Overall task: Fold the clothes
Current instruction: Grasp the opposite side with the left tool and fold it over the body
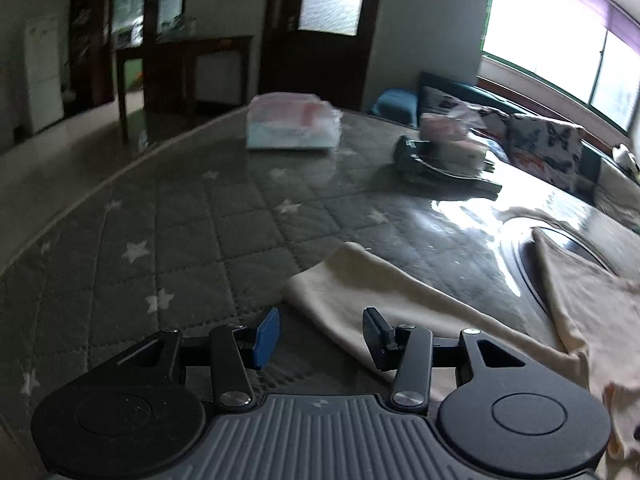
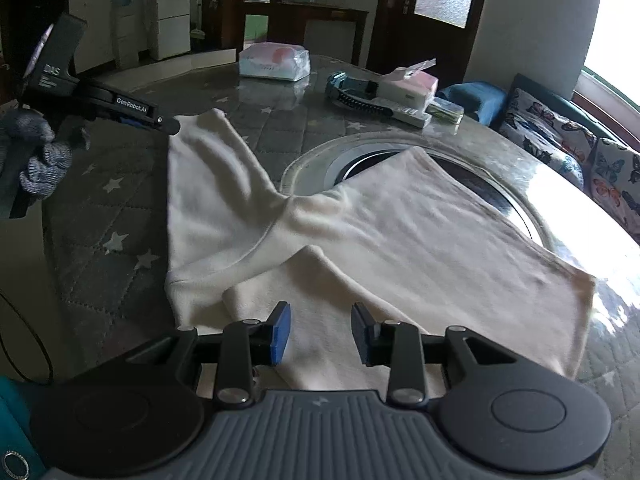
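Cream knit garment point(image 2: 360, 232) lies soft and creased on the grey quilted star-print table cover point(image 2: 100, 216), one sleeve angled toward the far left, a folded flap near the front edge, hem partly over the round glass inset point(image 2: 500, 196). Left gripper point(image 1: 320, 330): blue-padded jaws apart, nothing between them, pointing down beside the sleeve end; its side reads "GenRobot.AI" in the right wrist view. Right gripper point(image 2: 320, 330): jaws apart above the flap, clamping nothing.
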{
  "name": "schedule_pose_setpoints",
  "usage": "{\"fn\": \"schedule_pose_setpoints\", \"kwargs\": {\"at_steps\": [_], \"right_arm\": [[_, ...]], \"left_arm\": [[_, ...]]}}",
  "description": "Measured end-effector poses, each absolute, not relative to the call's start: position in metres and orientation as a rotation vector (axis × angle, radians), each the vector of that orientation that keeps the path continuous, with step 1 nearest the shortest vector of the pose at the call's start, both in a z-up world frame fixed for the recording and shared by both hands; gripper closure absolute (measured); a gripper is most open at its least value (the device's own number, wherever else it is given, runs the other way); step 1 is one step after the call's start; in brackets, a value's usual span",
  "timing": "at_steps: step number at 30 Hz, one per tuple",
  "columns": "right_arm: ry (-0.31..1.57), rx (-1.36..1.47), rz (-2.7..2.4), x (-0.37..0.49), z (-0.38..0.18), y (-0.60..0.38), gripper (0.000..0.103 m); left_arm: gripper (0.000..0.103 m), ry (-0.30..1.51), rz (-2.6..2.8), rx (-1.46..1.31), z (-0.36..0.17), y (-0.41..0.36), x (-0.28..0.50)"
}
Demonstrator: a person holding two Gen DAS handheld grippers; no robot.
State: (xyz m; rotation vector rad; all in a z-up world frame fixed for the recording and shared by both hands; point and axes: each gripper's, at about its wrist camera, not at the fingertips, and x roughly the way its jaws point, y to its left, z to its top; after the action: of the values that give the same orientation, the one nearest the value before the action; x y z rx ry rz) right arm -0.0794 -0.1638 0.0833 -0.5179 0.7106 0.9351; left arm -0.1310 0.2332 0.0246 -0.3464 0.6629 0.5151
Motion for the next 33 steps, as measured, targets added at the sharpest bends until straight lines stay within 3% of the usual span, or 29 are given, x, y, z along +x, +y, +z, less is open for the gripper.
{"fn": "schedule_pose_setpoints", "kwargs": {"at_steps": [5,9,12,33], "right_arm": [[0.716,-0.499,0.912,-0.079,0.085,-0.175,0.069],[0.724,-0.484,0.889,-0.078,0.084,-0.184,0.069],[0.725,-0.471,0.869,-0.078,0.085,-0.191,0.069],[0.686,-0.306,0.726,-0.069,0.1,-0.258,0.069]], "left_arm": [[0.067,0.665,0.529,-0.376,0.022,0.242,-0.126],[0.09,0.663,0.528,-0.37,0.022,0.243,-0.123],[0.097,0.651,0.512,-0.371,0.024,0.241,-0.121],[0.099,0.518,-0.192,-0.146,0.11,0.024,-0.102]]}}
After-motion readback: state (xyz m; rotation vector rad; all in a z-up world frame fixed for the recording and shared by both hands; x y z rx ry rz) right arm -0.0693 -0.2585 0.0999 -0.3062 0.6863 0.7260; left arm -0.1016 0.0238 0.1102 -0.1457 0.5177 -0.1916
